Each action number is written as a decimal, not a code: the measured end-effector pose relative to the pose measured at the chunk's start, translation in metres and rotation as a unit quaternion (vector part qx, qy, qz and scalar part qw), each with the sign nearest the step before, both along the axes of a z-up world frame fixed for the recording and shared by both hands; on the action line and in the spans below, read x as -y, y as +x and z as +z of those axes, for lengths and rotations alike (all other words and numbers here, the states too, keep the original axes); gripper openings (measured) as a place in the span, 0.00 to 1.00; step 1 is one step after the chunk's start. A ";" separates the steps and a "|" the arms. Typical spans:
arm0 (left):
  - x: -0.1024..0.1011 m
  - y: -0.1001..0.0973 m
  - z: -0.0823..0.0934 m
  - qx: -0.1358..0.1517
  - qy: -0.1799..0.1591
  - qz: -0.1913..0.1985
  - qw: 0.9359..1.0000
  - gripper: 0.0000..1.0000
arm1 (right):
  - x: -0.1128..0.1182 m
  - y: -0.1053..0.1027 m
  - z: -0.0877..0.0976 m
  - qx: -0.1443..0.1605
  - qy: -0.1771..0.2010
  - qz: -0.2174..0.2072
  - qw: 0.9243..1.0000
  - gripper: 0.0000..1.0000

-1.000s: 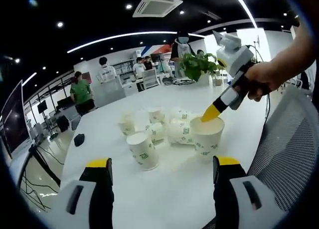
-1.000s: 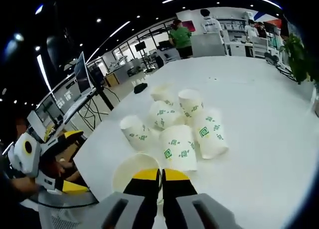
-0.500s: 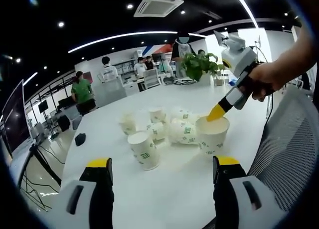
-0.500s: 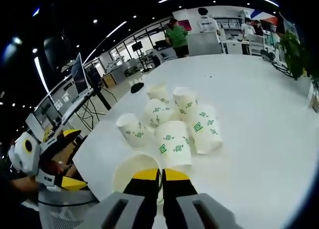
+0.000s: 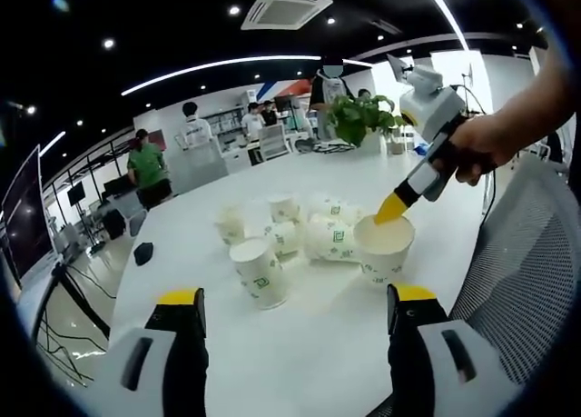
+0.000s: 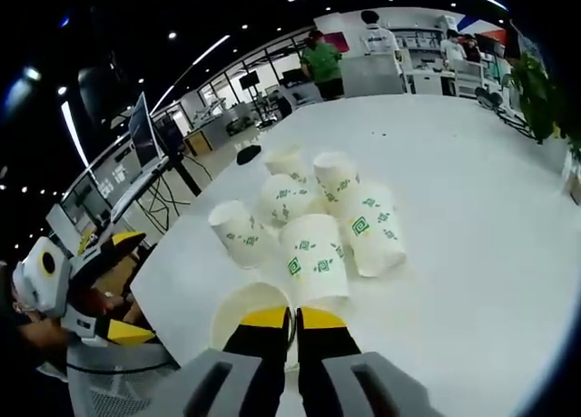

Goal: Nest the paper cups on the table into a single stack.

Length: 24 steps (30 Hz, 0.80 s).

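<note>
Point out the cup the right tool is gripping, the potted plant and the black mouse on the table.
Gripped cup (image 5: 385,246), left gripper view: its side wall.
Right tool (image 5: 390,208), left gripper view: its yellow tips on the cup's rim.
Potted plant (image 5: 360,117), left gripper view: its leaves.
Black mouse (image 5: 143,253), left gripper view: its top.

Left view faces across the table; right view looks down closer; both share the cups.

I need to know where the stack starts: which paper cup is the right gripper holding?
The upright, open-mouthed cup nearest the chair, at the cluster's edge. The right gripper pinches its rim; the other cups lie on their sides or stand untouched.
</note>
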<state>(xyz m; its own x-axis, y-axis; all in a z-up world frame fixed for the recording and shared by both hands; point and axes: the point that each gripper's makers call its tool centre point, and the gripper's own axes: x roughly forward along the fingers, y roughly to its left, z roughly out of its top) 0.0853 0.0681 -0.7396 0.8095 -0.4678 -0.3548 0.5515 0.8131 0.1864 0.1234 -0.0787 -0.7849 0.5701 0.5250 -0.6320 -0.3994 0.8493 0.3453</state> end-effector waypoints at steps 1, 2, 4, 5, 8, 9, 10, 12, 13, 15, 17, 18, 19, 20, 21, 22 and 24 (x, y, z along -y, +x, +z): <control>0.000 0.000 0.000 0.000 0.000 0.001 1.000 0.81 | 0.000 0.000 0.000 0.000 0.001 0.000 1.000 0.00; 0.000 0.000 0.000 0.000 -0.001 0.001 1.000 0.81 | 0.000 0.001 0.000 -0.001 0.003 -0.001 1.000 0.00; -0.001 0.000 0.000 0.000 -0.001 0.002 1.000 0.81 | 0.001 0.002 0.000 -0.001 0.002 -0.001 1.000 0.01; -0.001 0.000 0.000 0.000 0.000 0.002 1.000 0.81 | 0.001 0.003 0.000 -0.001 0.002 -0.001 1.000 0.02; -0.001 0.001 0.000 0.000 0.000 0.003 1.000 0.81 | 0.002 0.004 0.002 0.003 0.003 -0.002 1.000 0.04; -0.002 0.001 0.000 0.000 -0.001 0.003 1.000 0.81 | 0.002 0.004 0.002 0.003 0.003 -0.002 1.000 0.04; -0.002 0.001 0.000 0.001 -0.001 0.004 1.000 0.81 | 0.002 0.003 0.002 0.002 0.003 0.000 1.000 0.05; -0.001 0.001 0.000 0.001 -0.003 0.003 1.000 0.81 | 0.004 0.005 0.003 0.007 0.000 -0.001 1.000 0.08; -0.001 0.001 0.001 0.001 -0.003 0.002 1.000 0.81 | 0.005 0.006 0.005 0.013 -0.001 -0.001 1.000 0.10; 0.000 0.000 0.001 0.000 -0.005 0.002 1.000 0.82 | 0.006 0.005 0.007 0.013 0.000 -0.001 1.000 0.12; 0.000 0.000 0.001 0.000 -0.009 0.001 1.000 0.82 | 0.007 0.005 0.008 0.015 0.002 -0.001 1.000 0.15; 0.001 0.000 0.003 0.000 -0.014 -0.001 1.000 0.82 | 0.007 0.006 0.007 0.016 0.002 0.000 1.000 0.16; 0.002 0.000 0.004 0.002 -0.019 -0.002 1.000 0.83 | 0.007 0.008 0.008 0.018 0.002 0.001 1.000 0.17; 0.003 0.000 0.005 0.003 -0.027 -0.005 1.000 0.83 | 0.008 0.008 0.007 0.019 0.002 0.001 1.000 0.18; 0.004 0.000 0.006 0.004 -0.031 -0.007 0.999 0.84 | 0.008 0.010 0.008 0.020 0.003 0.001 1.000 0.19; 0.005 0.000 0.007 0.004 -0.035 -0.008 0.999 0.85 | 0.009 0.011 0.009 0.020 0.003 0.001 1.000 0.20; 0.007 -0.001 0.010 0.007 -0.048 -0.012 0.999 0.87 | 0.010 0.016 0.011 0.021 0.007 0.003 1.000 0.22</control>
